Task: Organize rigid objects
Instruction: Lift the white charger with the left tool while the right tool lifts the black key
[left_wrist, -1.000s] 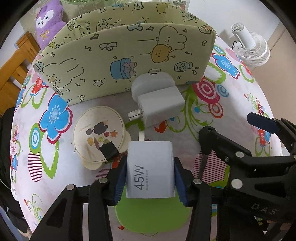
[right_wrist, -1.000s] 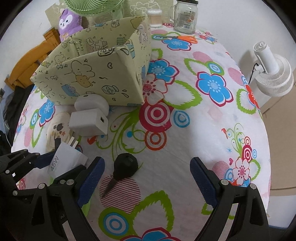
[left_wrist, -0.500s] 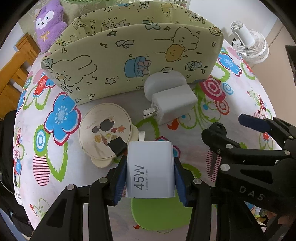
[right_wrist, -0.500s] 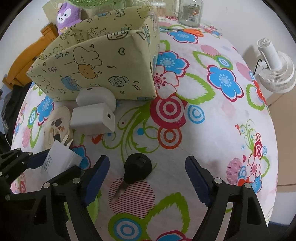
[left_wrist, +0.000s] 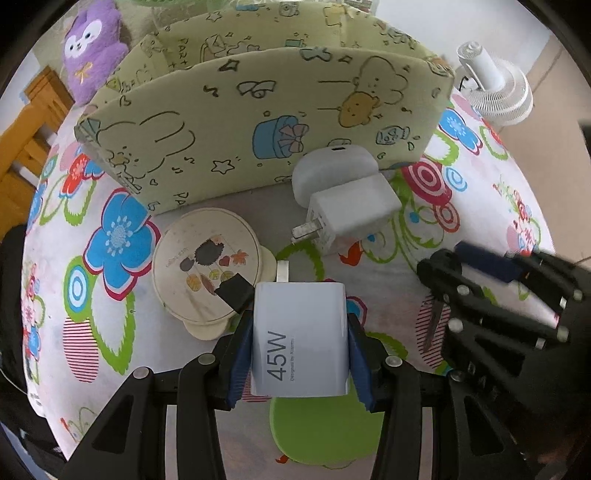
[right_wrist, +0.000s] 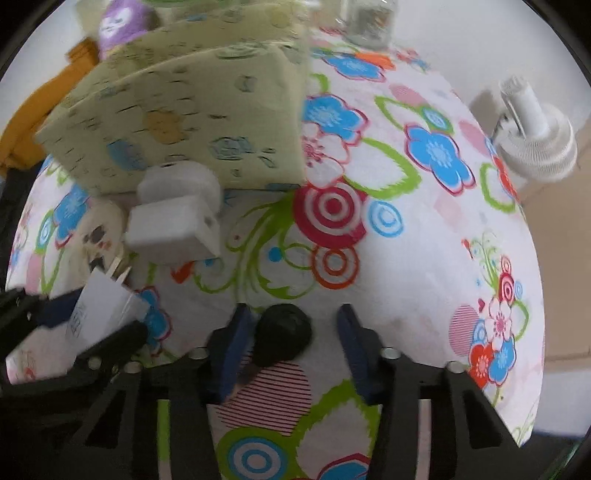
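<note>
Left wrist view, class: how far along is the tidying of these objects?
Done: nothing visibly; the box's inside is hidden. In hand: the left gripper clamps the 45W charger; the black key lies between the right gripper's jaws, not clearly clamped. Left: white plug, earbud case and round tin.

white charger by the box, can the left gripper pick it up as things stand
Probably not: the left gripper has its jaws shut on the 45W charger. Otherwise nothing lies between it and the white charger.
</note>
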